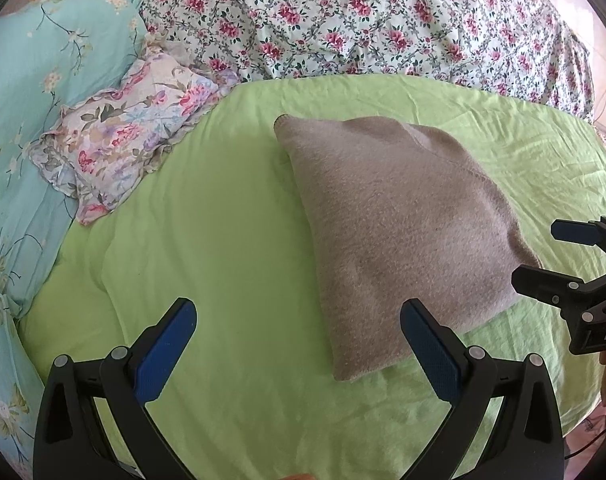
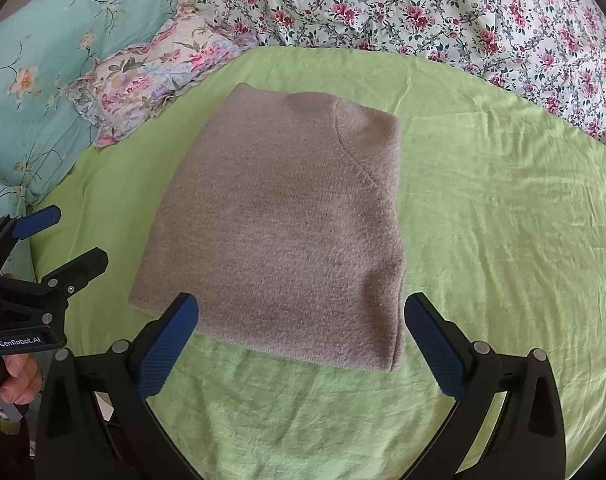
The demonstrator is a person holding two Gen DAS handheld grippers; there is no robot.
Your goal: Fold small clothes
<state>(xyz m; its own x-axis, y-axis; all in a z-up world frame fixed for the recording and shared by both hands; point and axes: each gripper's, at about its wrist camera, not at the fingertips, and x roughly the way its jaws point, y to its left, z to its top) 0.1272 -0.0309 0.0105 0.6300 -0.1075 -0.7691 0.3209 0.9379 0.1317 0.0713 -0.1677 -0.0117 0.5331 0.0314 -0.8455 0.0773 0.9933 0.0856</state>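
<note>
Knitwear sits folded: a taupe sweater point(image 2: 279, 224) lies as a neat rectangle on the green sheet point(image 2: 503, 220). We hold both tongs spread apart and empty, left gripper point(image 1: 297, 344) and right gripper point(image 2: 301, 340) just short of its near edge, likely because the folding looks finished.

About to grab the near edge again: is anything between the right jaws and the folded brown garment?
Nothing visible. The right gripper is open just short of the brown garment, with only bare green sheet between. The left gripper is off to the side.
</note>
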